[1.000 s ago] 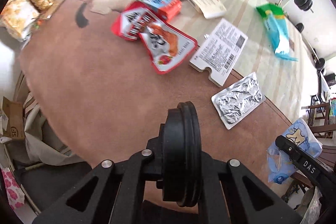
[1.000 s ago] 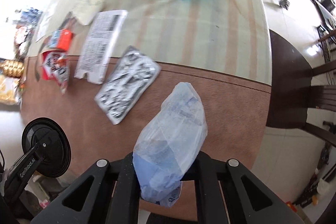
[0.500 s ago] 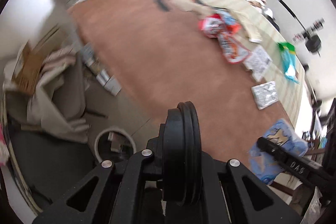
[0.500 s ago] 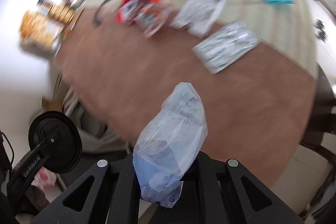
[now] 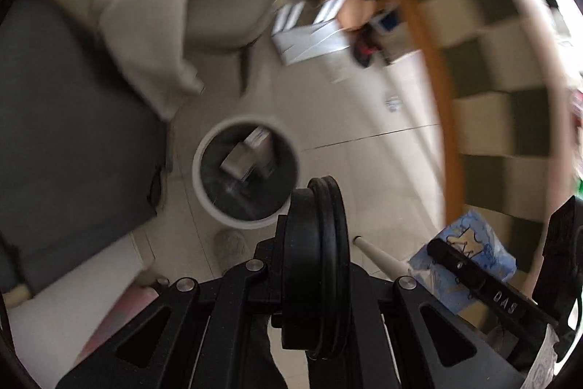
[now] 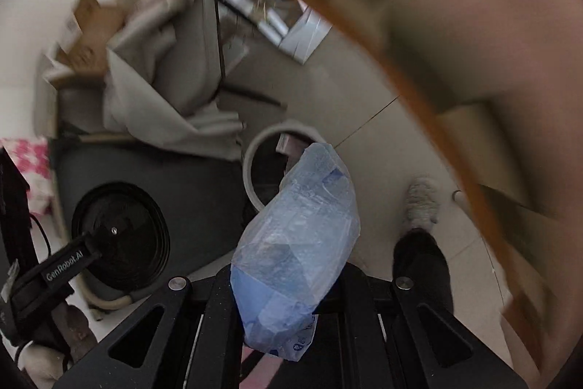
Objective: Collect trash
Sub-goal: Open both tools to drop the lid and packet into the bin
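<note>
The left tool (image 5: 315,265) is closed on a black disc (image 5: 317,279), held edge-on above the tiled floor, with the white-rimmed trash bin (image 5: 207,203) just beyond it holding some boxes. The right tool (image 6: 291,294) grips a crumpled blue plastic bag (image 6: 295,243), whose upper end overlaps the bin's rim (image 6: 251,148) in the right view. The tabletop edge (image 6: 419,97) curves past on the right.

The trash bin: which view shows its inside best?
The left wrist view: the trash bin shows its whole rim and the boxes inside. In the right wrist view, the blue plastic bag in the right gripper covers part of the opening.
</note>
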The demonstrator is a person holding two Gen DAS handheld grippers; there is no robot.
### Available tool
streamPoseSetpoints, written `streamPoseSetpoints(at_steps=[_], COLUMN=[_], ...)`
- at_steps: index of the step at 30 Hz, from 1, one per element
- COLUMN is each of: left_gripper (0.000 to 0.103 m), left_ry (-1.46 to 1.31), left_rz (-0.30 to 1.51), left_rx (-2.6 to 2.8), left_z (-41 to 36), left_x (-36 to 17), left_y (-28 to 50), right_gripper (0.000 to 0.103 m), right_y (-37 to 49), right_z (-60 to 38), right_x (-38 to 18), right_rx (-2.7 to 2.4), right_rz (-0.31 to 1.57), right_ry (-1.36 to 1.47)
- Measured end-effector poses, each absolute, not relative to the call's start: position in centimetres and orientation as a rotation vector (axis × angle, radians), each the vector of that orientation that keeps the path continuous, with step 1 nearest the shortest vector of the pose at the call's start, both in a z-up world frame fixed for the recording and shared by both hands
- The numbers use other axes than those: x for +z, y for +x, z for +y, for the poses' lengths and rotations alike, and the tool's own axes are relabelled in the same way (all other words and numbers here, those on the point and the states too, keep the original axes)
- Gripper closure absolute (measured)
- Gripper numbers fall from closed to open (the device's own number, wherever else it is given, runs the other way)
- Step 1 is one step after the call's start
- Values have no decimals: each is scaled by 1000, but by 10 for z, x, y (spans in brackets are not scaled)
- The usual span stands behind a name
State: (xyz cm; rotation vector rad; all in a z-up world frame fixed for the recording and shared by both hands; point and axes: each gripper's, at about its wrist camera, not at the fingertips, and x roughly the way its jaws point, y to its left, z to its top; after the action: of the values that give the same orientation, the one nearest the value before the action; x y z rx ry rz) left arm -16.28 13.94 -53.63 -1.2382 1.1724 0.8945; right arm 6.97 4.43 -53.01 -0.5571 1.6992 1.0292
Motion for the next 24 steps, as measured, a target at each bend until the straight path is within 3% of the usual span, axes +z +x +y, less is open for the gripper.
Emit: streamPoseSetpoints(at_steps=[7,9,11,12,13,14,15,17,20,21,24], left_gripper=[98,92,57,18,7,7,7,7,2,2,2], left_ry=[-1335,-1363,-1393,-1402,-1404,-1400,-1398,-1393,-1348,-1315,-1256], left_rz=[1187,1189,1189,1191,1191,1194,1198,1212,1225,1233,1251], left_rx=[878,889,913,923,940,958,967,978,1011,1031,1071], left_z=[161,164,167,167,168,168,168,167,165,164,161], left_x=[-681,-712,-742,-751,-759,-764,-767,-770,-766,-760,-752], left_y=[-201,-211,-220,-224,-227,-231,-233,-236,-239,-239,-239], right_gripper=[94,94,93,91,81,71,45,20,12,5,2], right_y=[27,17,8,4,1,-1,-2,-6,-13,-15,-23], right_z=[82,89,88,89,88,86,85,85,87,88,95], right_x=[-699,-743,-788,-806,-820,-831,-839,-850,-851,-848,-836], right_rx=[1063,1072,1063,1068,1067,1064,1061,1063,1099,1097,1067], right_rz=[1786,1804,1851,1875,1889,1901,1908,1911,1902,1871,1720], right_ry=[-629,-660,-681,-687,-695,-699,-700,-692,-703,-739,-908])
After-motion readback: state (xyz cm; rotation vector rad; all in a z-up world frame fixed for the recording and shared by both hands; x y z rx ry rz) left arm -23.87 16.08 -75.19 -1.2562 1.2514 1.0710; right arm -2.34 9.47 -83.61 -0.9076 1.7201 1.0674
